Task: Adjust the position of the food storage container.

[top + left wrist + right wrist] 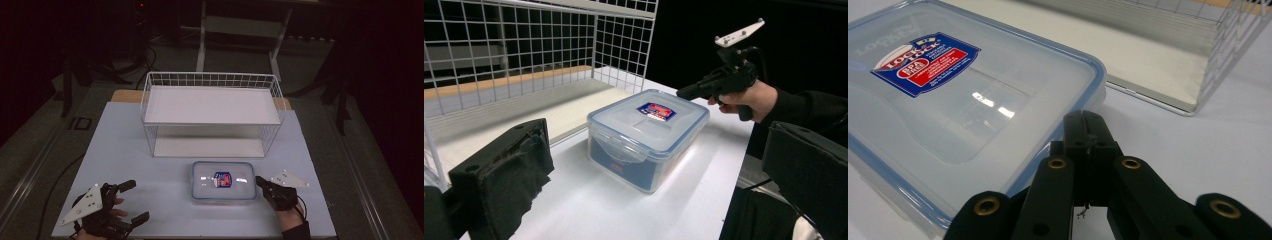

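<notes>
Container (pixel 223 182): sitting on the desk (pixel 130 165), just in front of the wire basket (pixel 210 80), lid clipped on.
Right gripper (pixel 260 182): jaws closed on nothing, nosing at the container's right edge.
Left gripper (pixel 134 200): resting well left of the container, jaws standing open, gripping nothing.
Handling: likely light, rigid, smooth plastic; slipping under a pinch.
Hold: probably squeezing opposite side walls below the lid rim, or pushing.

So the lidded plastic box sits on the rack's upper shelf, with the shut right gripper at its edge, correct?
Not quite: the box sits on the table in front of the rack, as the high view shows. The shut right gripper is at its edge.
</notes>
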`<act>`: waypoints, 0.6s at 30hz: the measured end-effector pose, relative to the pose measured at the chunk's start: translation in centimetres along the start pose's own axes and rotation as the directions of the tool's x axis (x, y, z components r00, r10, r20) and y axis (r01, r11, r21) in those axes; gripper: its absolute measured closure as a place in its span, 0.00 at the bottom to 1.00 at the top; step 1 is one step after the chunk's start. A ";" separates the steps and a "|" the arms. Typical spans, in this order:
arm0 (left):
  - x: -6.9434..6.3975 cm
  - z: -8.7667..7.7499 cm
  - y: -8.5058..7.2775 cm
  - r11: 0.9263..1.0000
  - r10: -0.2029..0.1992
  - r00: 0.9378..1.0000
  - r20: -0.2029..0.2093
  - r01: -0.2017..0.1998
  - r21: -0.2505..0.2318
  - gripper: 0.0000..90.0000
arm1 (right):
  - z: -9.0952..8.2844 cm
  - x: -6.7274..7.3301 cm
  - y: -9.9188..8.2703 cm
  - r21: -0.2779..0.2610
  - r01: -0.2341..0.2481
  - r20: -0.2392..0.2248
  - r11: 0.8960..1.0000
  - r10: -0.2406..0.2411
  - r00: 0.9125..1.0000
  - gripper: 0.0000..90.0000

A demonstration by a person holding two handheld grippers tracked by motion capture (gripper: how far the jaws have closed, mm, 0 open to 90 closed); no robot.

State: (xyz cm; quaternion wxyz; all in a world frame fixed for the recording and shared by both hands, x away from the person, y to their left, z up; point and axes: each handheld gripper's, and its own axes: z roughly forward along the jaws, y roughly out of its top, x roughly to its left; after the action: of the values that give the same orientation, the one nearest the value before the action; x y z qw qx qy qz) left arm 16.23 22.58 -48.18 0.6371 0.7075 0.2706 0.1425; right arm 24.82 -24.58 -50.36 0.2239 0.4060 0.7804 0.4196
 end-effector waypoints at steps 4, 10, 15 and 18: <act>-0.1 0.1 0.0 1.000 -0.001 1.000 0.003 0.001 0.003 0.00 | 0.5 0.4 0.3 0.001 0.008 -0.007 1.000 -0.008 1.000 1.00; 0.0 0.2 -0.1 1.000 -0.006 1.000 0.003 0.005 0.007 0.00 | 1.2 0.9 0.7 -0.002 0.013 -0.039 1.000 -0.013 0.999 1.00; -0.1 0.2 -0.1 1.000 -0.006 1.000 0.006 0.006 0.009 0.00 | 1.8 1.4 1.1 -0.001 0.027 -0.053 1.000 -0.027 0.998 1.00; -0.1 0.3 -0.1 1.000 -0.006 1.000 0.006 0.006 0.009 0.00 | 2.0 1.8 1.3 0.001 0.039 -0.063 0.999 -0.039 0.997 1.00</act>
State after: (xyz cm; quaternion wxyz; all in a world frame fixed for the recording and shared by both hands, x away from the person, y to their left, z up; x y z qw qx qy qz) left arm 16.28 22.33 -48.31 0.6351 0.7102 0.2713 0.1370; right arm 25.78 -21.73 -50.42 0.2068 0.3773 0.7954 0.4268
